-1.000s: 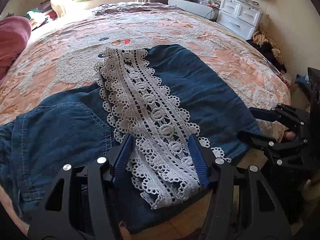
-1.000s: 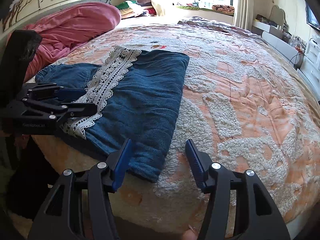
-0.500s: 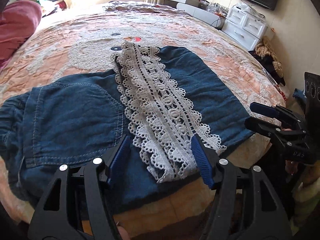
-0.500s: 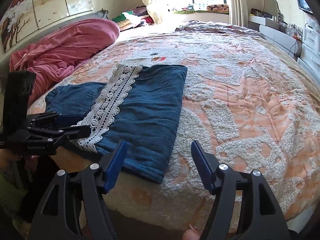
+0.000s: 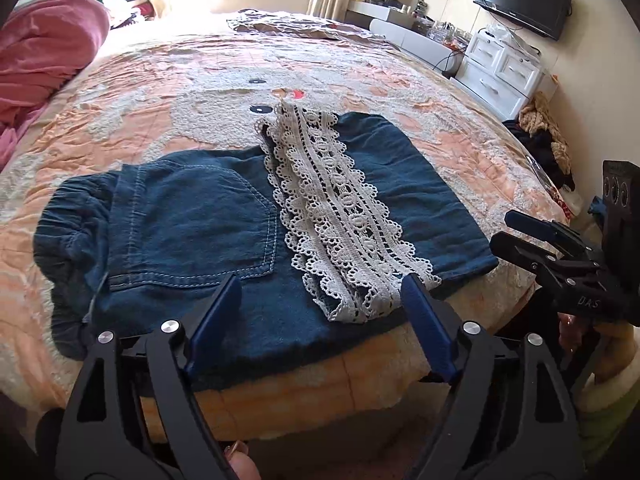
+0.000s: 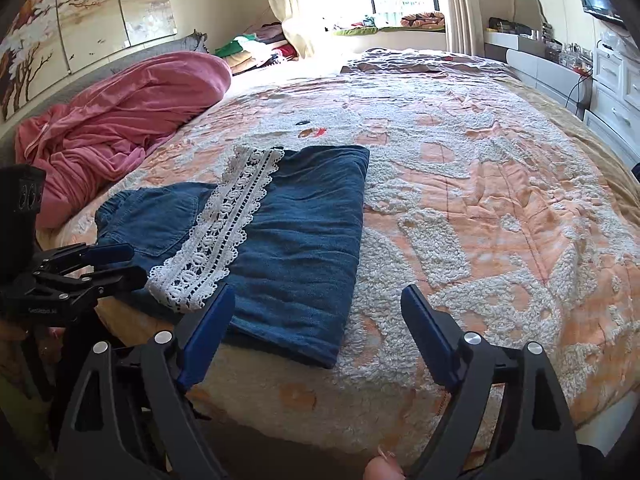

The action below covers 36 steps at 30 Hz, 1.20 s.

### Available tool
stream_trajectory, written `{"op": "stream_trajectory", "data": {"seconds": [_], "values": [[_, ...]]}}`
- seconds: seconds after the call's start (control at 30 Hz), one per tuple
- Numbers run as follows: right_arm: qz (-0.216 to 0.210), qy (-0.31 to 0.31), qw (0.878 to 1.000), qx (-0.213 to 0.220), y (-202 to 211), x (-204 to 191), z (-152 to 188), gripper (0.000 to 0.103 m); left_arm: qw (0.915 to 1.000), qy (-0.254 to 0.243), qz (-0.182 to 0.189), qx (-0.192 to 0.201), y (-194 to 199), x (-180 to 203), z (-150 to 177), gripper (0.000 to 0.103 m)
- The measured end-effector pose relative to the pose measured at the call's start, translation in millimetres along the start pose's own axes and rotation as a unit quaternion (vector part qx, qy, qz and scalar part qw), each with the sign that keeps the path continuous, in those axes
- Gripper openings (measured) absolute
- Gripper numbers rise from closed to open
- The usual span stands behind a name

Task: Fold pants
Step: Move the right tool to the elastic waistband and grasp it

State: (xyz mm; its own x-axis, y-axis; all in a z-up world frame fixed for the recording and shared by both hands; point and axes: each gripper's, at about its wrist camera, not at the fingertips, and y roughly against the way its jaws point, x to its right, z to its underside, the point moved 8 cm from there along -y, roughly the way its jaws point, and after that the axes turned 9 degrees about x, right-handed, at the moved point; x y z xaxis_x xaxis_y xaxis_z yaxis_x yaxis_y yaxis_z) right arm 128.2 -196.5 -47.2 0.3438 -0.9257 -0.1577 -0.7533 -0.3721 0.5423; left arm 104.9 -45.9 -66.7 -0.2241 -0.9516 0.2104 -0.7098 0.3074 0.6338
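Observation:
Blue denim pants lie folded near the bed's front edge, with a back pocket showing at the left. A white lace hem band lies across their top. My left gripper hovers just off the near edge, its jaws opening and pressing on nothing. The right wrist view shows the same pants and lace from the right. My right gripper is above the folded corner, jaws also opening, with nothing held. Each gripper appears in the other's view: the right gripper and the left gripper.
The bed has an orange and white textured cover. A pink blanket is heaped at its left side. White drawers, a wall television and a clothes pile stand beyond the bed's right edge.
Both grippers have drawn back and up from the pants, and their jaws have spread wider. The lace end no longer lies deep between the left fingers. The pants have not moved.

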Motion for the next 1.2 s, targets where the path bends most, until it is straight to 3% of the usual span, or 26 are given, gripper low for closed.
{"op": "stream_trajectory", "data": {"seconds": [0.3, 0.63, 0.9, 1.2], "values": [[0.004, -0.005, 1.000, 0.012, 5.3, -9.1, -9.6, 0.092, 0.9997, 0.010, -0.010, 0.020, 18.0, -7.9, -4.0, 0.091], [-0.001, 0.005, 1.000, 0.016, 6.6, -22.7, -21.0, 0.094, 0.9981, 0.033, -0.033, 0.040, 46.7, -32.3, -4.5, 0.093], [-0.042, 0.050, 0.998, 0.017, -3.7, -66.6, -40.7, 0.095, 0.9928, 0.086, -0.069, 0.046, 74.5, -76.1, 9.4, 0.093], [-0.115, 0.093, 0.989, -0.019, -44.3, -132.7, -55.5, 0.095, 0.9840, 0.162, -0.067, 0.033, 76.1, -109.9, 31.1, 0.093]]}}
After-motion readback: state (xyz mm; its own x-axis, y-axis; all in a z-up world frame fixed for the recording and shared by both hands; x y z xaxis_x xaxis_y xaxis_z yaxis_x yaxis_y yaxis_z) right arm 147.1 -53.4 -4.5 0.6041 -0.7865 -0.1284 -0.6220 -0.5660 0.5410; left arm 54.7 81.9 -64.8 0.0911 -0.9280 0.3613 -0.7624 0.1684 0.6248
